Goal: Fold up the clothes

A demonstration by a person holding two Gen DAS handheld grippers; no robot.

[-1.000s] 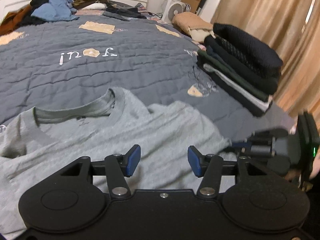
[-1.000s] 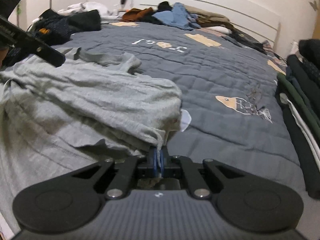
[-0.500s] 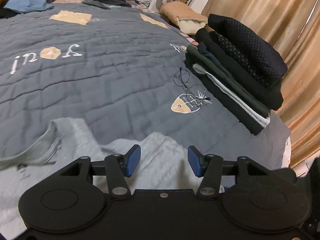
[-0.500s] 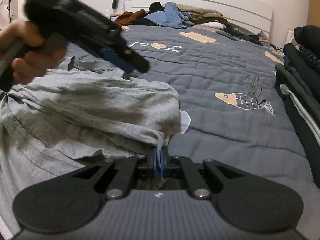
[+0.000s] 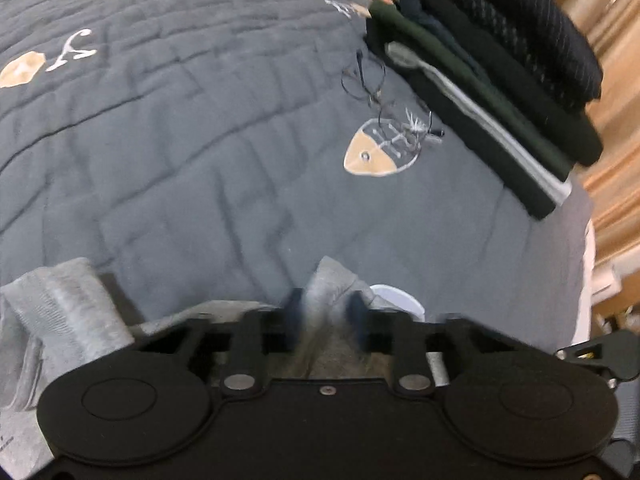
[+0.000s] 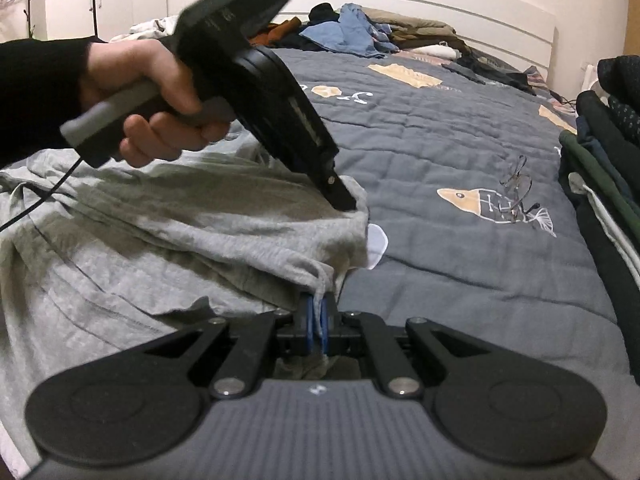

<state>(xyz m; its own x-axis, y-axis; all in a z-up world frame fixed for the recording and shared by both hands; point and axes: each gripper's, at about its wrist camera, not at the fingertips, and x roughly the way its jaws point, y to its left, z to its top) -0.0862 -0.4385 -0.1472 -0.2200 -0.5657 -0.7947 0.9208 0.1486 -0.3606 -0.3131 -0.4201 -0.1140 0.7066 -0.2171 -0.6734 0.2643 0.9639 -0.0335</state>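
Observation:
A grey shirt (image 6: 160,240) lies crumpled on the near left of the grey quilt (image 6: 440,140). My right gripper (image 6: 316,320) is shut on a bunched edge of the shirt at its near right corner. A hand (image 6: 160,92) holds my left gripper (image 6: 344,202) tilted down, its tip on the shirt's far right corner. In the left wrist view that gripper (image 5: 324,312) has its blurred blue pads partly closed, still apart, around a raised fold of the shirt (image 5: 326,280). The shirt's ribbed collar (image 5: 68,304) shows at the lower left.
A stack of folded dark clothes (image 5: 500,92) (image 6: 600,184) lines the bed's right side. Thin-framed glasses (image 6: 516,188) (image 5: 372,84) lie on the fish patch. A white round patch (image 6: 376,240) sits beside the shirt. Unfolded clothes (image 6: 360,32) pile up at the headboard. Curtains (image 5: 616,60) hang at right.
My left gripper swung right across the shirt and dropped onto its far right corner, and its jaws have narrowed around the fabric. My right gripper kept its hold.

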